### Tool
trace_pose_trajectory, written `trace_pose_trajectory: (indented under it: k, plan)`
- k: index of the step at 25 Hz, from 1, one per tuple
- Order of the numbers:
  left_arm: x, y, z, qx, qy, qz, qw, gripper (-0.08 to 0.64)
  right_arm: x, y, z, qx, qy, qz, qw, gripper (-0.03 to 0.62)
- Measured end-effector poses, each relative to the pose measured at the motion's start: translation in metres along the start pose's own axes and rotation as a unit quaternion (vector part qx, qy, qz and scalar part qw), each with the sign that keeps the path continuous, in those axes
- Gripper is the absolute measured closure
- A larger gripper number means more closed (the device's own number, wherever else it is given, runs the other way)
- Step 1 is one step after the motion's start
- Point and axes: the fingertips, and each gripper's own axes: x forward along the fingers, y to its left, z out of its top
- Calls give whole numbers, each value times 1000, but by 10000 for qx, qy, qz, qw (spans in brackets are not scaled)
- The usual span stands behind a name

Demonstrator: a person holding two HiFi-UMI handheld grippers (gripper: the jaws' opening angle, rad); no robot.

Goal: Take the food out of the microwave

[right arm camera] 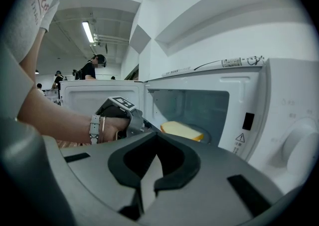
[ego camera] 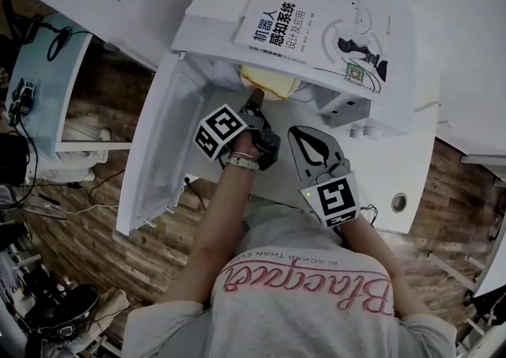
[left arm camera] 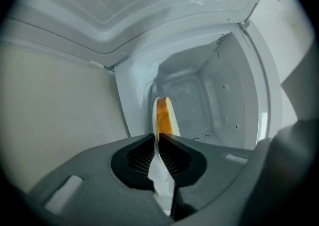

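The white microwave (ego camera: 209,20) stands open. Inside it lies a yellow slice of bread (ego camera: 269,80) on a white plate (left arm camera: 154,113). My left gripper (ego camera: 254,100) reaches into the cavity and is shut on the plate's near rim; in the left gripper view the gripper (left arm camera: 158,137) pinches the rim, seen edge-on, with the bread (left arm camera: 163,116) just beyond. The right gripper view shows the bread (right arm camera: 182,130) low in the cavity and the left gripper (right arm camera: 144,124) beside it. My right gripper (ego camera: 307,137) hangs shut and empty in front of the microwave, right of the opening.
The microwave door (ego camera: 158,151) swings wide to the left. A book (ego camera: 316,32) lies on top of the microwave. The control panel with its dial (right arm camera: 299,145) is at the right. People stand far back in the room (right arm camera: 94,68).
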Motion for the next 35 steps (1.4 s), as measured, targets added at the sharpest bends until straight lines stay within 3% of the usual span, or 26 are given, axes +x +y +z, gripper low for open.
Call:
trace_pose_trajectory:
  k: [6, 17, 25, 35]
  plan:
    - [-5, -7, -2, -537, -48, -568, 9969, 546, -8, 3, -2, -54, 19, -26, 10000, 583]
    - [-39, -15, -26, -456, -94, -890, 9949, 548, -42, 4, 4, 101, -360, -194, 9991, 583]
    - [-87, -32, -51, -271, -263, -917, 9951, 548, -86, 10, 9, 397, -591, -114, 9974, 583]
    - [-140, -63, -90, -249, -546, -1126, 9918, 548, -133, 18, 21, 223, -733, -63, 9970, 583]
